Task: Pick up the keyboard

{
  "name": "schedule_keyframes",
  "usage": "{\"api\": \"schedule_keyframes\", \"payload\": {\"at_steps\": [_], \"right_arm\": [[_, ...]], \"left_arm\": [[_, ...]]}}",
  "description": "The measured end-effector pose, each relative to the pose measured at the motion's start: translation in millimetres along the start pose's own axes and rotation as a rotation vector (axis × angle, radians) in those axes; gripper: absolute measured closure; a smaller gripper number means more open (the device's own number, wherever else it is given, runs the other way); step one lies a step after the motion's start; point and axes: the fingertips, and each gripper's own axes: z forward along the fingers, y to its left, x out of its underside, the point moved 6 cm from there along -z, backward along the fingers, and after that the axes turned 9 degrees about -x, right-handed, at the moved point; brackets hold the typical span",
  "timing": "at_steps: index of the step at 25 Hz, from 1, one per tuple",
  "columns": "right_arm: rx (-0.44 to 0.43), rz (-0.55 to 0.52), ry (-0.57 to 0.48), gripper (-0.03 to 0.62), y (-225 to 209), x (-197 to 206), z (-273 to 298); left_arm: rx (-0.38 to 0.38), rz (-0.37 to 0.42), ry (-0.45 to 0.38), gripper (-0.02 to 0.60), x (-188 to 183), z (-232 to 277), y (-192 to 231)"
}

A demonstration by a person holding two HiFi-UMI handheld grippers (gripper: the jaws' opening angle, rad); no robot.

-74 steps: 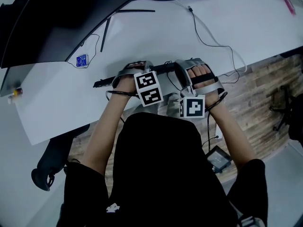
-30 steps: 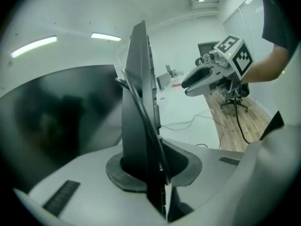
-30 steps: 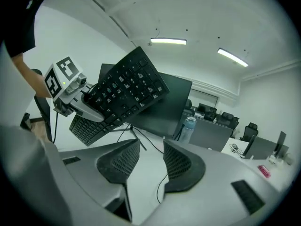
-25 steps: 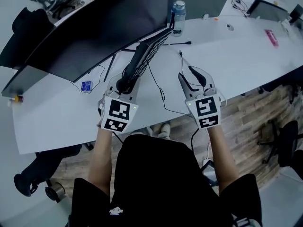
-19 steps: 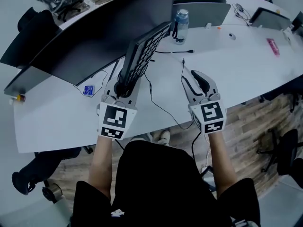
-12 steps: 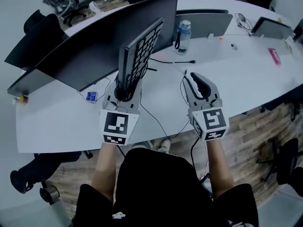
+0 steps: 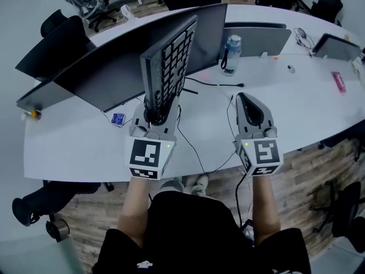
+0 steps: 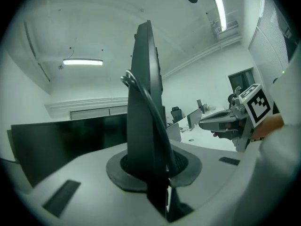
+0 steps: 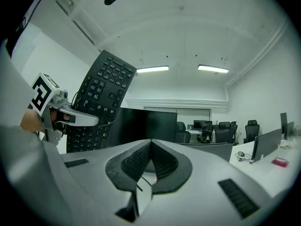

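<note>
A black keyboard (image 7: 168, 67) stands on end in the air above the white desk (image 7: 80, 153), keys facing right. My left gripper (image 7: 157, 116) is shut on its lower end; in the left gripper view the keyboard (image 8: 143, 102) rises edge-on from between the pads of the left gripper (image 8: 148, 166). Its thin cable (image 7: 191, 147) trails down to the desk. My right gripper (image 7: 246, 99) hangs to the right, apart from the keyboard, jaws shut and empty. In the right gripper view its pads (image 9: 141, 161) meet, and the keyboard (image 9: 96, 102) shows at the left.
A wide dark monitor (image 7: 108, 67) stands behind the keyboard. A water bottle (image 7: 230, 55) is on the desk beyond the right gripper, and a pink object (image 7: 339, 81) lies far right. Office chairs (image 7: 28, 207) stand around the desk.
The keyboard has come off the desk and tipped from slanted to upright in the left gripper. Both grippers rose. The right gripper's jaws went from open to shut.
</note>
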Motion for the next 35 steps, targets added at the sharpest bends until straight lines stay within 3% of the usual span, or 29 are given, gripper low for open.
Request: {"api": "schedule_keyframes", "payload": {"at_steps": [15, 25, 35], "right_arm": [[-0.042, 0.02, -0.024, 0.589, 38.0, -21.3, 11.1], [-0.051, 0.009, -0.038, 0.589, 97.6, -40.7, 5.5], [-0.055, 0.0, -0.038, 0.588, 167.3, -54.2, -8.3]], "left_arm": [[0.014, -0.055, -0.03, 0.505, -2.2, -23.9, 22.3], [0.021, -0.068, -0.098, 0.505, -8.8, -73.1, 51.4], [0.034, -0.053, -0.103, 0.505, -2.9, -133.7, 74.4]]}}
